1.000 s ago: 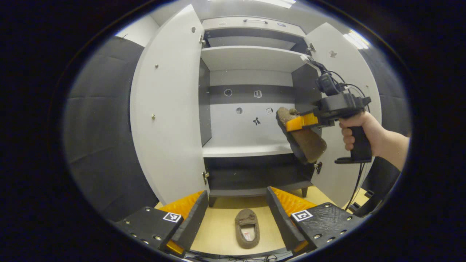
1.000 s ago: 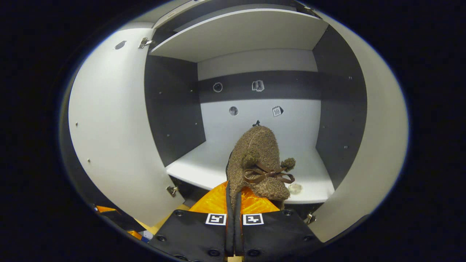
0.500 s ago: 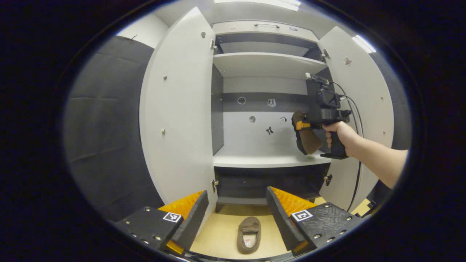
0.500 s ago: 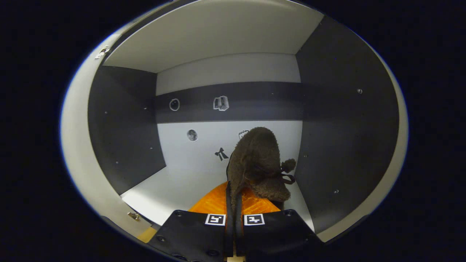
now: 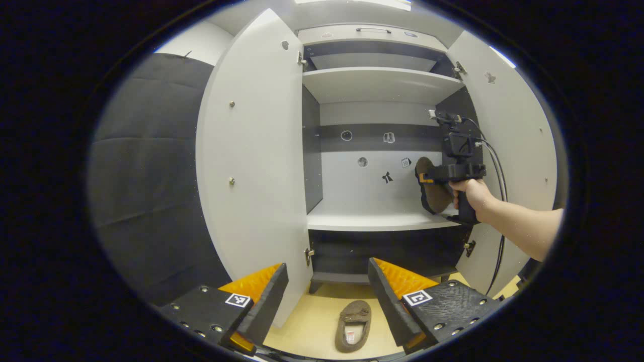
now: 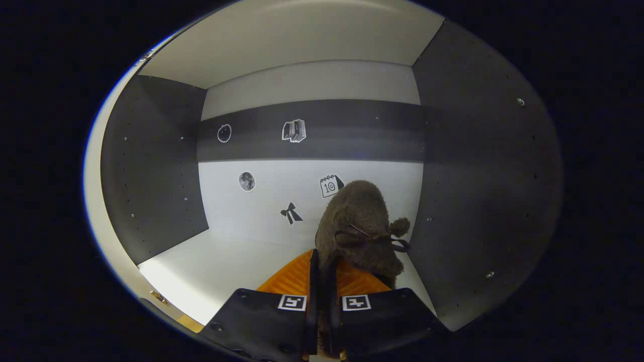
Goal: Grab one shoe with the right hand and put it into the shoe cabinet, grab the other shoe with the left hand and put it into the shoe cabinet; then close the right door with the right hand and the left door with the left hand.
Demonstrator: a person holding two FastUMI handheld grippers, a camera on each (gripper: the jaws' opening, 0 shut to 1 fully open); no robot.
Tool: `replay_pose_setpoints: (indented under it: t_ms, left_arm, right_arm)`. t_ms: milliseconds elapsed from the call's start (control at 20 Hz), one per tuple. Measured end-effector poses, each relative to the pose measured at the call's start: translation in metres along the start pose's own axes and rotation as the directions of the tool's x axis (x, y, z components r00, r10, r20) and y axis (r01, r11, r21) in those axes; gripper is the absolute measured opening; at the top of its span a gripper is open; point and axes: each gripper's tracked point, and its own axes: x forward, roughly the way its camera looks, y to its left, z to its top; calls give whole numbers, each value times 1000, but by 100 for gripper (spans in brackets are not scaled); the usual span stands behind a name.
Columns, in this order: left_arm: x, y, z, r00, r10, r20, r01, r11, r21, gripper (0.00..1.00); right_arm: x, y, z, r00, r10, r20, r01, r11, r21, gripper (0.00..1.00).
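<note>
Jaws around fuzzy brown shoe (image 6: 358, 226)

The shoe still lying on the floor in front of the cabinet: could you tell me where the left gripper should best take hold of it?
Probably at the heel rim. The shoe on the floor lies sole down, its opening facing up and nearest the left gripper, toe toward the cabinet. Coming down from above, one finger inside the opening and one outside, should pinch that thin wall.

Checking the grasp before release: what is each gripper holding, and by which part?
Right gripper: brown slipper, pinched at its heel edge. Left gripper: open, holding nothing.
</note>
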Motion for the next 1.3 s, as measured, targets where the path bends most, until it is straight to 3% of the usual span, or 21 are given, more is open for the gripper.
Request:
replay_pose_setpoints:
  t_ms: [50, 100, 150, 200, 250, 300, 350, 400, 450, 500, 550, 600, 650, 700, 750, 850, 900, 950, 1000, 1300]
  left_arm:
    - [3, -2, 0, 1000, 3, -1, -3, 1000, 5, 93]
    - [5, -3, -1, 1000, 6, -5, -6, 1000, 10, 93]
    - [7, -5, -1, 1000, 9, -6, -9, 1000, 11, 93]
    - [9, -9, -1, 1000, 5, -6, -5, 1000, 5, 100]
    - [12, -13, -1, 1000, -1, -6, 1, 1000, -1, 100]
    - [15, -16, 0, 1000, -3, -4, 3, 1000, -4, 93]
    - [18, -19, 2, 1000, -4, -4, 4, 1000, -2, 93]
    - [21, -23, 2, 1000, -6, -3, 6, 1000, 3, 93]
    - [22, -26, 3, 1000, -10, -2, 10, 1000, 12, 100]
    - [22, -28, 0, 1000, -10, -6, 10, 1000, 25, 100]
    - [21, -29, -2, 1000, -12, -12, 13, 999, 36, 93]
    - [19, -29, -6, 1000, -17, -18, 18, 999, 43, 93]
    - [19, -29, -9, 999, -26, -25, 28, 999, 45, 100]
    - [19, -29, -15, 999, -38, -37, 40, 998, 46, 100]
    - [20, -27, -21, 998, -52, -48, 54, 998, 45, 93]
    - [23, -25, -34, 994, -83, -78, 86, 996, 39, 93]
    - [25, -24, -42, 990, -106, -96, 110, 993, 32, 100]
    - [27, -25, -48, 983, -141, -114, 145, 989, 26, 100]
    - [30, -25, -54, 979, -164, -124, 169, 985, 31, 93]
    - [44, -26, -108, 934, -264, -240, 295, 950, 104, 93]
  right_arm:
    - [0, 1, -1, 1000, -6, 4, 6, 1000, -6, 8]
    - [0, 1, -4, 1000, -10, 1, 10, 1000, -25, 12]
    - [1, 0, -9, 1000, -14, -10, 13, 999, -51, 24]
    - [2, 2, -14, 1000, -1, -23, -1, 997, -80, 28]
    - [3, 9, -15, 999, 26, -27, -28, 995, -92, 38]
    - [1, 13, -17, 999, 37, -37, -40, 995, -87, 47]
    - [-2, 18, -14, 998, 47, -37, -50, 996, -69, 68]
    - [-6, 20, -10, 998, 54, -32, -55, 997, -48, 80]
    - [-11, 25, -5, 997, 69, -23, -70, 997, -25, 92]
    - [-16, 27, -1, 997, 77, -17, -77, 997, -10, 91]
    - [-22, 28, 2, 997, 82, -10, -82, 997, 0, 97]
    - [-29, 29, 6, 996, 86, -4, -86, 996, 9, 99]
    - [-37, 31, 9, 996, 94, 3, -94, 995, 14, 97]
    - [-45, 31, 11, 995, 95, 5, -95, 995, 19, 99]
    - [-54, 31, 13, 996, 93, 12, -94, 995, 25, 99]
    - [-76, 29, 13, 997, 79, 21, -79, 996, 42, 99]
    - [-88, 31, 11, 997, 76, 21, -77, 996, 54, 100]
    - [-100, 33, 9, 997, 77, 22, -78, 995, 61, 98]
    - [-112, 35, 5, 997, 77, 22, -78, 996, 54, 98]
    - [-183, 44, -23, 999, 39, -6, -39, 998, 46, 96]
